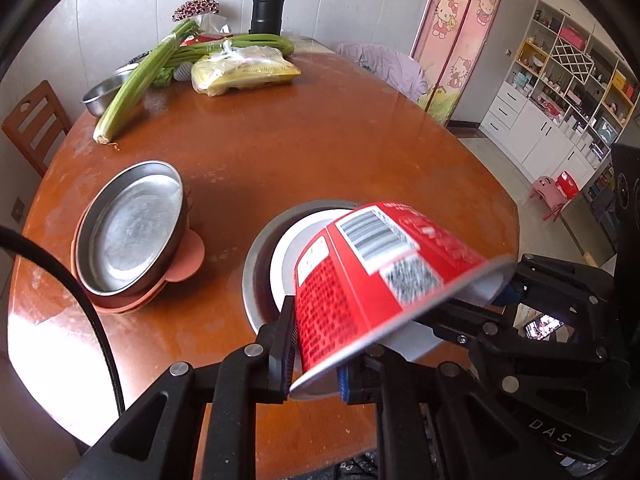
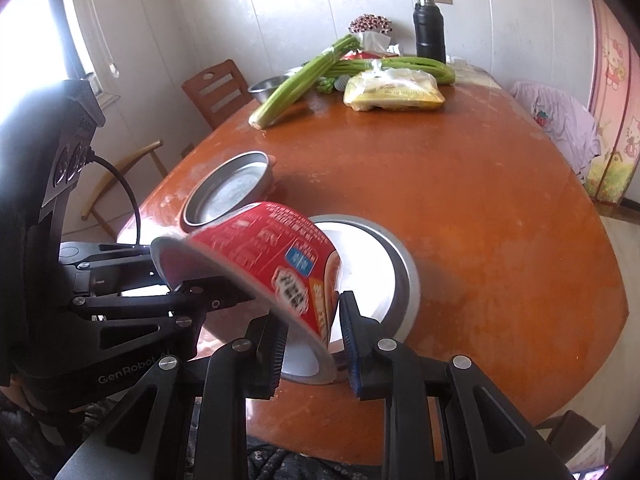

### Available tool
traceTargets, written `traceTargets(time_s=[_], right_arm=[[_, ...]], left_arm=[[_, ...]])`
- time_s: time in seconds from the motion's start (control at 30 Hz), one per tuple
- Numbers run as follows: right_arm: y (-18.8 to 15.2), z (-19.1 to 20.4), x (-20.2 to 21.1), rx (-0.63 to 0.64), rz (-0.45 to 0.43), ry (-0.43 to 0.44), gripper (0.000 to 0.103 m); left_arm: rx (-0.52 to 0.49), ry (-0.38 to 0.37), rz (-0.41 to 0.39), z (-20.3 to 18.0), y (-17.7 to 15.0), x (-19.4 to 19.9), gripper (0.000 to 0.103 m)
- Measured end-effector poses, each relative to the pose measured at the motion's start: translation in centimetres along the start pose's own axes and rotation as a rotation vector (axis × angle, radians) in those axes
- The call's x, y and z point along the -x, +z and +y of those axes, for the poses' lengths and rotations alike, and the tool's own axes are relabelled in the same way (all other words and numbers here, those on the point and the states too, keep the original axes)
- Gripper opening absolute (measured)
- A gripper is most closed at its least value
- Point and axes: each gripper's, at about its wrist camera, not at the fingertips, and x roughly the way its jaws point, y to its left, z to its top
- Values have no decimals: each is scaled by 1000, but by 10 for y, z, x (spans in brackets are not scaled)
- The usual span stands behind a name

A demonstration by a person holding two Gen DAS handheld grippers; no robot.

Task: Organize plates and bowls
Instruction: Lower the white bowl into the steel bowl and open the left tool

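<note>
- At the left of the round wooden table (image 1: 312, 136), a shallow steel pan (image 1: 132, 232) is seen nested on a pink plate (image 1: 188, 256).
- Behind it, celery (image 1: 136, 80), a yellow food bag (image 1: 244, 72) and a black flask (image 1: 267, 4) are grouped at the far edge.
- Near the middle, a red paper bowl (image 1: 380, 276) is held tilted, mouth toward the cameras, above a white bowl (image 2: 360, 264) set inside a steel dish (image 2: 404, 276).
- The red bowl's rim is pinched by the left gripper (image 1: 314, 364), whose fingers are closed narrowly on it.
- The opposite side of the rim is clamped in the same way by the right gripper (image 2: 314, 356).
</note>
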Motion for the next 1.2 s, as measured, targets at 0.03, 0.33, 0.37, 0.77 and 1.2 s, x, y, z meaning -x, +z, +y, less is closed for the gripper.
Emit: traceTargets(time_s=[0.03, 0.33, 0.37, 0.77, 1.2], right_arm=[[0, -2, -3, -3, 4, -2, 27], [5, -14, -17, -11, 26, -22, 27], [5, -14, -18, -5, 27, -27, 27], [7, -12, -29, 61, 32, -80, 27], [10, -13, -28, 90, 15, -145, 34]], left_arm=[[-1, -3, 3, 0, 2, -3, 15], [-3, -17, 25, 0, 10, -21, 16], [-1, -18, 26, 1, 10, -23, 16], [6, -7, 20, 3, 13, -29, 17], [-1, 45, -9, 10, 15, -27, 17]])
